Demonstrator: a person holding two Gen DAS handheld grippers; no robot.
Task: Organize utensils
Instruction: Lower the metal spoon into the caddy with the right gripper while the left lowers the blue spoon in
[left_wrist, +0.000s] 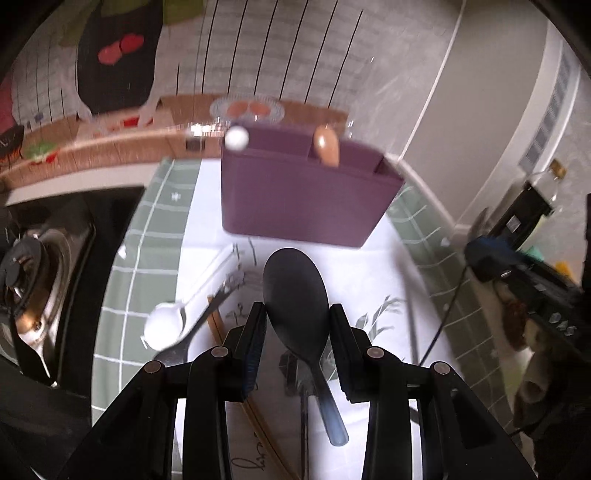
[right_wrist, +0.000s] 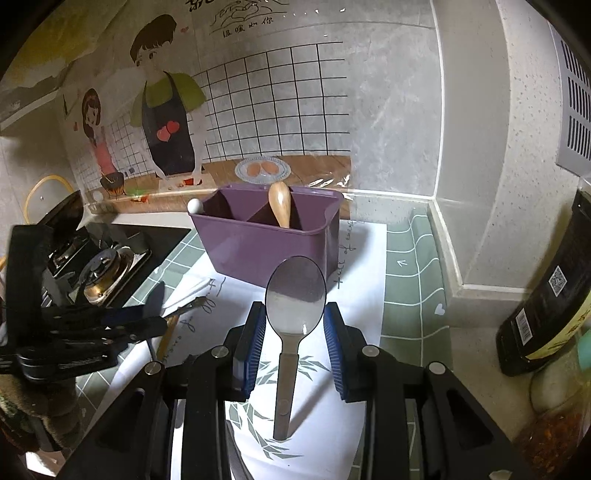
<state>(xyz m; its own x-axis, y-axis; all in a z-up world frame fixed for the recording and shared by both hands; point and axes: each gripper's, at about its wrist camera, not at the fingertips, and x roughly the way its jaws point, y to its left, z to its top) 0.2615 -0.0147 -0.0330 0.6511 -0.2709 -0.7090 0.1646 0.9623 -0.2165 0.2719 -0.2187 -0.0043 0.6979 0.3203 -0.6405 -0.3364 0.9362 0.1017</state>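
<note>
The purple caddy (right_wrist: 266, 236) stands on the white mat (right_wrist: 354, 387) in the upper middle of the right wrist view, with a wooden spoon (right_wrist: 279, 204) upright in a middle compartment and a white ball-ended handle (right_wrist: 194, 205) poking out at its left end. So 2 pieces look already stowed.

The right gripper (right_wrist: 294, 332) has its jaws wide apart on either side of a metal spoon (right_wrist: 293, 314). The spoon seems to lie between the blue pads untouched; whether it rests on the mat I cannot tell.

In the left wrist view, the left gripper (left_wrist: 297, 328) is likewise spread wide around a black rice paddle (left_wrist: 295, 295) at lower middle, with gaps on both sides, so it holds nothing. The image is blurred.

Left of the paddle lie a white spoon (left_wrist: 166, 321), a fork (left_wrist: 199, 325) and chopsticks (left_wrist: 216, 325), all out of the caddy. By my judgement the job is under halfway: 2 stored, at least 5 left
</note>
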